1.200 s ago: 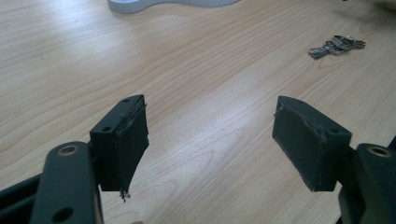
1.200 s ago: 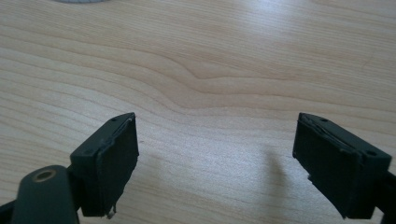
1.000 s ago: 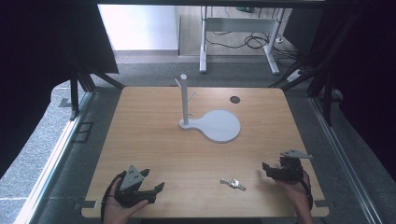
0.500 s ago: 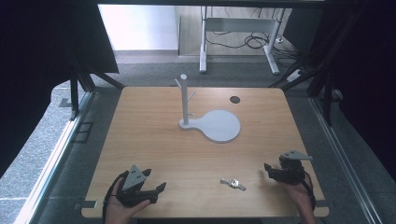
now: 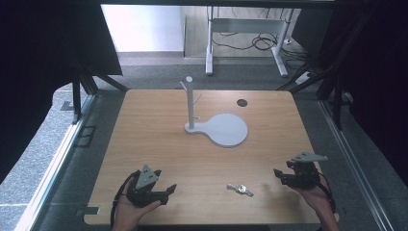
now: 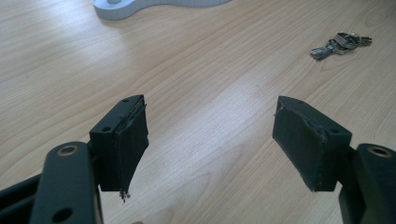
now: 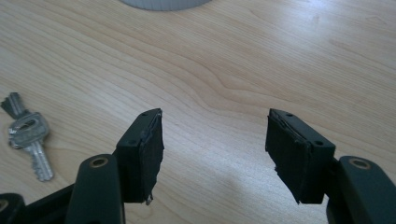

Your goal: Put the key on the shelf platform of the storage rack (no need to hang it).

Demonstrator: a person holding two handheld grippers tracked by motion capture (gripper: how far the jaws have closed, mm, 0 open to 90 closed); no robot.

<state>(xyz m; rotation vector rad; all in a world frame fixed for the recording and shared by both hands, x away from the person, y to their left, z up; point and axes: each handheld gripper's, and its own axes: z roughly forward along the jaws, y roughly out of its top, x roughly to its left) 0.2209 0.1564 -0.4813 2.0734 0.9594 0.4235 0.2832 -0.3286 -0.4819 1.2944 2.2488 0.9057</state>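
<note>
Keys (image 5: 239,189): one small bunch, lying flat on the wooden worktop (image 5: 159,144) near the person's edge, between the two hand-held grippers and nearer the right one. In the right gripper view the bunch (image 7: 27,133) looks like two, maybe three, silver keys on one ring; the exact count is hard to tell. Likely light, stiff metal, thin and smooth, so it sits low on the wood and may skid or swivel on its ring when pinched. Best hold, as a judgement: across the stacked heads near the ring, where the bunch is thickest, rather than the thin blades.

Right hand-held gripper (image 5: 284,178): jaws spread with bare wood between them; they have just been closing partway, nothing caught. Keys lie off to its side, apart from the pads.

Left hand-held gripper (image 5: 166,191): jaws spread wide, nothing between them; the keys (image 6: 341,45) lie well ahead of it.

Farther back, mid-worktop: one white stand (image 5: 219,127), an upright post with side pegs on a round flat base. One small dark round spot (image 5: 242,102) on the wood beyond it.
</note>
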